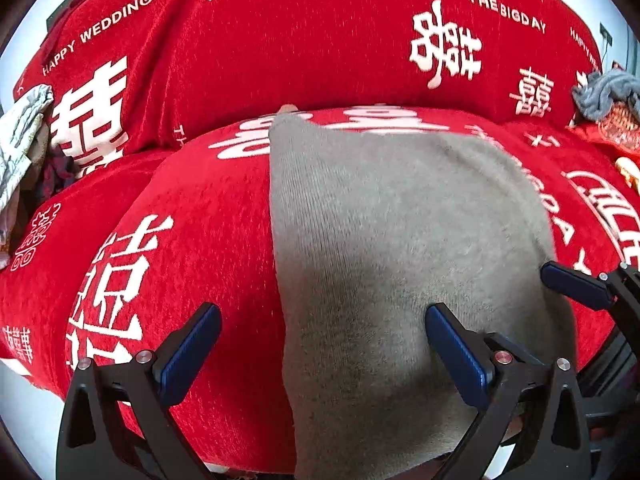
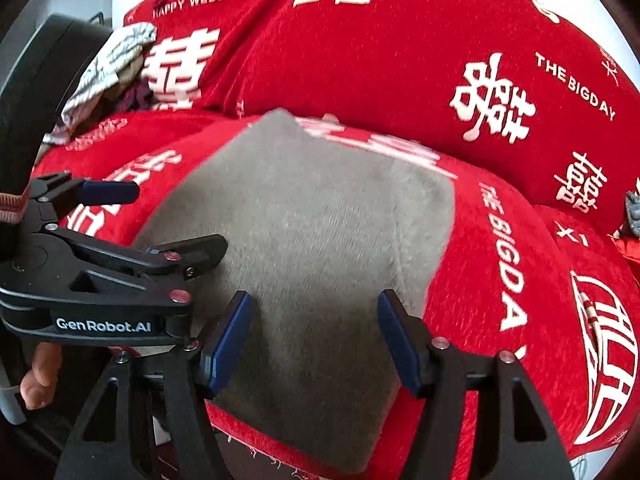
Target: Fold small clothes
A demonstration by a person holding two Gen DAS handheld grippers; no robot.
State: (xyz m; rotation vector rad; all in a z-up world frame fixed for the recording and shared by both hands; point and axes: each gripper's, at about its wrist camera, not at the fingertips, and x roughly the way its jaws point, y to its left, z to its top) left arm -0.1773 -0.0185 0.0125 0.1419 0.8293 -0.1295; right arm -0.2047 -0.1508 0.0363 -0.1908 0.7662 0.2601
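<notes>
A grey knitted garment (image 1: 400,240) lies folded flat on the red sofa seat cushion (image 1: 200,220), its straight edge on the left. My left gripper (image 1: 320,316) hovers open at the garment's near left edge, one pad over red cloth and the other over grey, with nothing pinched. In the right wrist view the same garment (image 2: 312,220) fills the middle. My right gripper (image 2: 314,300) stands open just above its near part, pads apart from the cloth. The left gripper (image 2: 180,216) shows at the left of that view, also open.
The sofa's red cover (image 1: 280,52) with white lettering rises as a backrest behind the seat. A pile of pale patterned clothes (image 1: 24,132) lies at the far left, and a blue-grey cloth (image 1: 604,92) at the far right. A person's fingers (image 2: 40,372) hold the left gripper's handle.
</notes>
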